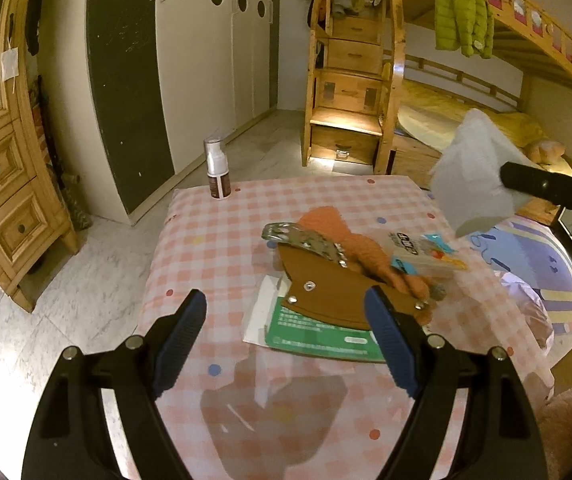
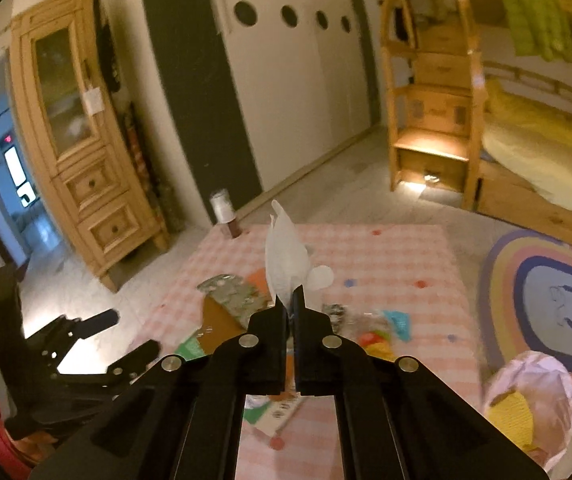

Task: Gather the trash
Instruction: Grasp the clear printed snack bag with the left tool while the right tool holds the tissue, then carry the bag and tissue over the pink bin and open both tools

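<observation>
Standing at the far left corner of the pink-and-white checked tablecloth [image 1: 222,248] is a small white pump bottle with a brown label [image 1: 217,170], upright and well apart from the other things. Nearer the middle of the cloth lies a pile: a green-and-white printed card [image 1: 317,338] flat at the bottom, a brown leather-like flap with metal rivets [image 1: 325,296] on top of it, a crumpled silver foil strip [image 1: 305,242] running from upper left to lower right along the flap's top edge, and an orange fuzzy cloth [image 1: 349,244] behind that. Just right of the pile is a clear snack wrapper with blue and yellow print [image 1: 425,256].

The left gripper [image 1: 286,336] hangs over the near edge of the cloth with its blue-padded fingers [image 1: 182,332] spread wide, nothing between them; the right pad overlaps the flap's corner in the view, and contact cannot be told.

The right gripper [image 2: 290,300] has its jaws pressed together on the lower end of a white crumpled tissue [image 2: 286,256], which is lifted clear of the cloth, its long axis upright and its free tip pointing up and away. To the far right, beside the table, sits a pinkish translucent plastic bag [image 2: 541,384] with something yellow inside, and beyond it a rainbow-ringed rug [image 2: 525,280] on the floor.
</observation>
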`<state>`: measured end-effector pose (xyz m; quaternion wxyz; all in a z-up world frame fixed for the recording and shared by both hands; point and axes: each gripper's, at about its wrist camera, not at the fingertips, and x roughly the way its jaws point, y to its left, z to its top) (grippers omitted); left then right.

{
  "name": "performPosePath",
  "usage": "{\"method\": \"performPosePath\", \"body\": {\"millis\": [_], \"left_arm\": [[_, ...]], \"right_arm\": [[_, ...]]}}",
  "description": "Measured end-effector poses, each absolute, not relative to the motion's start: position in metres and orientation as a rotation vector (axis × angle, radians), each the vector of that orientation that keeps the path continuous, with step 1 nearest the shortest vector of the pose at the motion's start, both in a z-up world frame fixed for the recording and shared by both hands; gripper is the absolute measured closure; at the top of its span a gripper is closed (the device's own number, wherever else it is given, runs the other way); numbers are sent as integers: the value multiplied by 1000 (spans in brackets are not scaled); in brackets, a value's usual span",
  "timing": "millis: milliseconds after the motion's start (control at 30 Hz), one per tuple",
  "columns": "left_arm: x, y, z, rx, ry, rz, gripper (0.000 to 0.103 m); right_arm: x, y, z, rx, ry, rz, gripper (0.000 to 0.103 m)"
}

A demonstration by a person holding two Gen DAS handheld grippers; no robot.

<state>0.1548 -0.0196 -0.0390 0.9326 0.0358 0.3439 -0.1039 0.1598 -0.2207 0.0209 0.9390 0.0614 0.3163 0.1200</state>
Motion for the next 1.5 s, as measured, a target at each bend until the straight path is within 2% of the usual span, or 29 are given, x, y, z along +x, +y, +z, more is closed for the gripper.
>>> {"method": "performPosePath", "body": {"millis": [433,700,1067,1133,1200,1233,1300,1333,1400,1500], "left_arm": [[145,-103,-50,206,681,-395,24],[168,-160,-73,370,685,-472,24],[199,-185,-108,570,738,-440,26],[202,-189,-111,603,732,-427,31],[206,-192,-112,615,731,-424,44],[208,-193,-111,614,731,-422,47],[211,-195,-109,609,727,-419,65],[213,-196,-108,605,724,-418,69],[215,-195,-101,577,710,-422,85],[215,-187,-78,473,683,-442,101]], "right_arm": [[127,-284,-7,225,693,113,101],[117,-312,-11,284,682,91,101],[123,-332,-19,329,690,78,101],[125,-333,-19,331,691,79,101],[125,-334,-19,329,691,78,101],[125,-334,-19,329,692,78,101],[124,-334,-19,330,690,77,101],[124,-335,-18,332,686,75,101],[121,-338,-17,333,676,70,101],[113,-343,-11,331,647,58,101]]}}
